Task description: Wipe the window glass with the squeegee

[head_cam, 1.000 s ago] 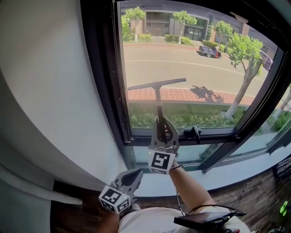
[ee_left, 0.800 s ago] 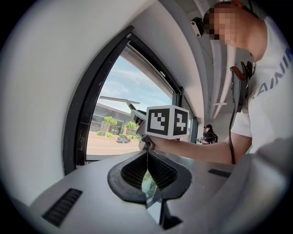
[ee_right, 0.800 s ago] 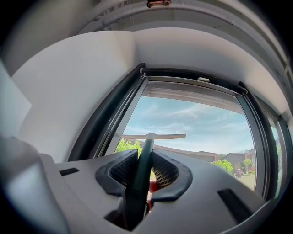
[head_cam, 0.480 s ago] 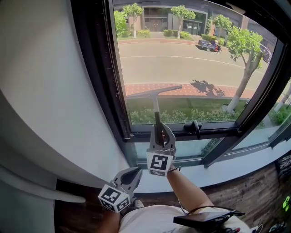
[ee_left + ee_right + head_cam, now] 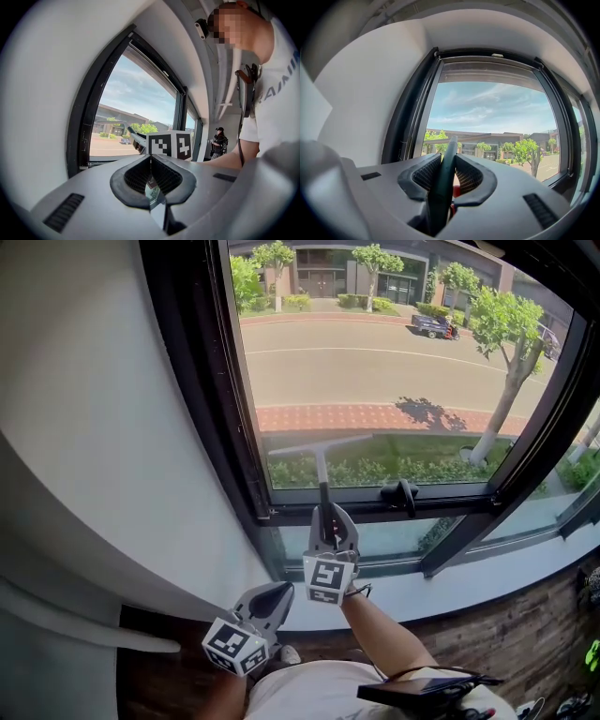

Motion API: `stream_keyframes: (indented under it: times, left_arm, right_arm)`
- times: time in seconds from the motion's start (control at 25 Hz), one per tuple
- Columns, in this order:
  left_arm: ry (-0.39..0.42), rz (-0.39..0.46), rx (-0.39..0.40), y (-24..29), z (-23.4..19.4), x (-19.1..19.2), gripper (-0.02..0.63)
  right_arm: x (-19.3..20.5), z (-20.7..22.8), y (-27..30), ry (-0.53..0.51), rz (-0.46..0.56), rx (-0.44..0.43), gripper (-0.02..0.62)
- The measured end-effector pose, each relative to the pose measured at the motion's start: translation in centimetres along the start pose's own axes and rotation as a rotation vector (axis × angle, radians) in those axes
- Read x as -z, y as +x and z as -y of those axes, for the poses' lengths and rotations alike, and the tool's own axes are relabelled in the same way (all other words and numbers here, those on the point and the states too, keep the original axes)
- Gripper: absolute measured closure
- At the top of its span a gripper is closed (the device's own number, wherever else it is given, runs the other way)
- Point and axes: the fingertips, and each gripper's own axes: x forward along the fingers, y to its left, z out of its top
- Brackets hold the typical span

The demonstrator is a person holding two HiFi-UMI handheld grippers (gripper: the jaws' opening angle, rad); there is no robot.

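Note:
The squeegee (image 5: 319,448) stands upright against the window glass (image 5: 375,352), its thin blade lying across the lower left of the pane. My right gripper (image 5: 325,513) is shut on its dark handle, just below the window's bottom frame. In the right gripper view the handle (image 5: 443,183) runs up between the jaws, which press on it from both sides, with the pane (image 5: 487,117) ahead. My left gripper (image 5: 279,592) hangs low beside my body, away from the glass. Its jaws meet with nothing between them (image 5: 151,157).
A thick black window frame (image 5: 202,381) borders the pane, with a black latch handle (image 5: 401,493) on the bottom rail. A white wall (image 5: 94,409) lies to the left, a pale sill (image 5: 450,587) and wood floor (image 5: 534,624) below. Another person (image 5: 218,141) stands further along the windows.
The right gripper has drawn the squeegee down the glass; its blade sits lower on the pane than a second ago. The left gripper has stayed put.

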Motion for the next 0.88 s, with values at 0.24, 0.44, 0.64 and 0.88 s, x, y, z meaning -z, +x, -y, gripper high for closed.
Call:
stream_keyframes:
  times: [0.24,0.44,0.64,0.88]
  left_arm:
    - [0.005,-0.016,-0.014,-0.6,0.1,0.1,0.586]
    - [0.005,-0.035,-0.014,-0.8,0.4,0.6,0.584]
    - [0.008,-0.059,-0.023,-1.4,0.4,1.0,0.586]
    - [0.009,-0.082,-0.030,-1.7,0.2,1.5,0.585]
  right_arm:
    - [2.9,-0.4,-0.4,0.011,-0.058,-0.007,0.495]
    - [5.2,-1.1,-0.6,0.041,-0.105,-0.006,0.495]
    - [7.1,-2.0,-0.8,0.037,-0.145,-0.003,0.495]
    - [9.7,-2.3,-1.1,0.037,-0.191,-0.006,0.495]
